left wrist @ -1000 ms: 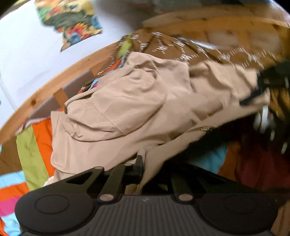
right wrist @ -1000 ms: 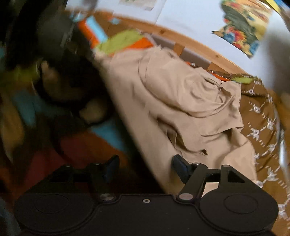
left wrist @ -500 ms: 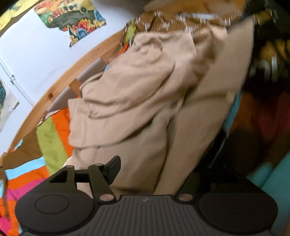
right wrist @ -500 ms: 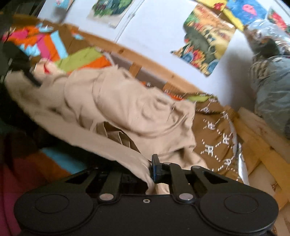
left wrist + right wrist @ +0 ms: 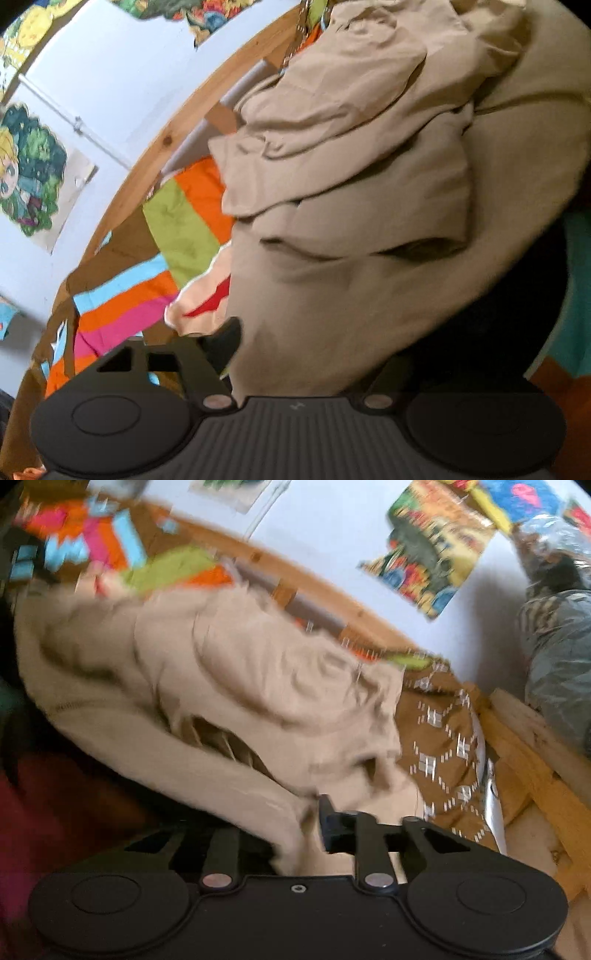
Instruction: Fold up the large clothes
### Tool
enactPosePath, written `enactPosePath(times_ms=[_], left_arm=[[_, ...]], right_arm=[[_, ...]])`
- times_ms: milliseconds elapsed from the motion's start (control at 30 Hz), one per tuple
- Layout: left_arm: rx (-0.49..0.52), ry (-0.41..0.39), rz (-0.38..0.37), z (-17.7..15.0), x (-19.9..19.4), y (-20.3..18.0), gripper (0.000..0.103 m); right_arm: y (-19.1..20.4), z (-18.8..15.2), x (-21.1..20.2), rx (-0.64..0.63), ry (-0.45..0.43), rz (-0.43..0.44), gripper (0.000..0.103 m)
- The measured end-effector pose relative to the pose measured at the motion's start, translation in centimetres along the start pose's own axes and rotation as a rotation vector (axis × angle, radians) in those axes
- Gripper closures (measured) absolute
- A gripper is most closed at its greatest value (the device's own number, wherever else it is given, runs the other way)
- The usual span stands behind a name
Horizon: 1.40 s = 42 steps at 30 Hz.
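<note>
Beige garment (image 5: 369, 229) bunched on striped bedspread (image 5: 184, 221), near wooden bed frame (image 5: 147, 162) at far side. Right gripper (image 5: 306, 830) fingers pressed together, pinching garment's near edge. Left gripper (image 5: 306, 354): cloth drapes over the fingers, probably spread, can't tell for certain. Brown patterned cloth (image 5: 443, 738) right of garment.

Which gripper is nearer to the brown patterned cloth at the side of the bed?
Right. The right gripper, shut on the beige garment, is just beside the brown patterned cloth. The left gripper holds the garment's opposite end, over the striped blanket.
</note>
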<state>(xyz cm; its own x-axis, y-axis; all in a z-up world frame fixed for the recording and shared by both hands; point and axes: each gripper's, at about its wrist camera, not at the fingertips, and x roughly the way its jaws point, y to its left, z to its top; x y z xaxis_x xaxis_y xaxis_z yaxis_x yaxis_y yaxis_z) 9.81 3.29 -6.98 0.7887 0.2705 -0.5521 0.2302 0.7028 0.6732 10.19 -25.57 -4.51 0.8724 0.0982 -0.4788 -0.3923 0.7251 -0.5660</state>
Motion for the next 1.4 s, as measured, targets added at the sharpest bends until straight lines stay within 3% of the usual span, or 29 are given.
enactPosePath(times_ms=[100,133,167,267,367,567,733,867,1000,1100,1200,1400], left_arm=[[-0.029,0.015,-0.017,-0.2,0.3,0.4,0.064],[-0.042,0.017,-0.03,-0.3,0.4,0.5,0.078],[-0.051,0.02,-0.034,-0.3,0.4,0.6,0.086],[-0.123,0.008,-0.049,-0.3,0.2,1.4,0.098],[-0.229,-0.018,-0.051,-0.6,-0.4,2.7,0.101],[-0.389,-0.132,-0.041,-1.3,-4.4,4.5,0.102],[-0.394,-0.196,-0.08,-3.0,-9.5,6.5,0.102],[-0.379,-0.198,-0.13,-4.2,-13.3,9.1,0.102],[-0.411,-0.181,-0.203,-2.9,-14.4,12.4,0.101],[-0.457,-0.176,-0.24,0.3,-13.2,14.6,0.101],[-0.432,-0.172,-0.25,4.6,-10.6,16.8,0.101],[-0.377,-0.082,-0.248,11.7,-0.4,19.0,0.099]], right_arm=[[-0.1,-1.3,0.6,-0.044,0.1,0.003,0.062],[-0.2,-1.6,0.7,-0.042,0.119,0.01,0.062],[-0.2,-1.8,0.8,-0.042,0.136,0.013,0.065],[0.0,-2.2,0.8,-0.066,0.162,0.015,0.086],[0.6,-2.0,0.7,-0.046,0.148,0.008,0.1],[-0.1,-0.5,-2.1,-0.019,0.084,-0.035,0.101],[-2.0,0.8,-7.1,0.134,0.052,-0.009,0.101],[-2.5,1.6,-11.9,0.125,0.039,0.011,0.102],[-4.4,3.7,-13.9,0.106,0.037,0.07,0.101],[-6.4,6.2,-12.3,0.103,0.016,0.077,0.101],[-8.3,8.4,-8.5,0.086,0.016,0.045,0.1],[-12.8,9.9,2.1,0.23,0.094,0.042,0.097]])
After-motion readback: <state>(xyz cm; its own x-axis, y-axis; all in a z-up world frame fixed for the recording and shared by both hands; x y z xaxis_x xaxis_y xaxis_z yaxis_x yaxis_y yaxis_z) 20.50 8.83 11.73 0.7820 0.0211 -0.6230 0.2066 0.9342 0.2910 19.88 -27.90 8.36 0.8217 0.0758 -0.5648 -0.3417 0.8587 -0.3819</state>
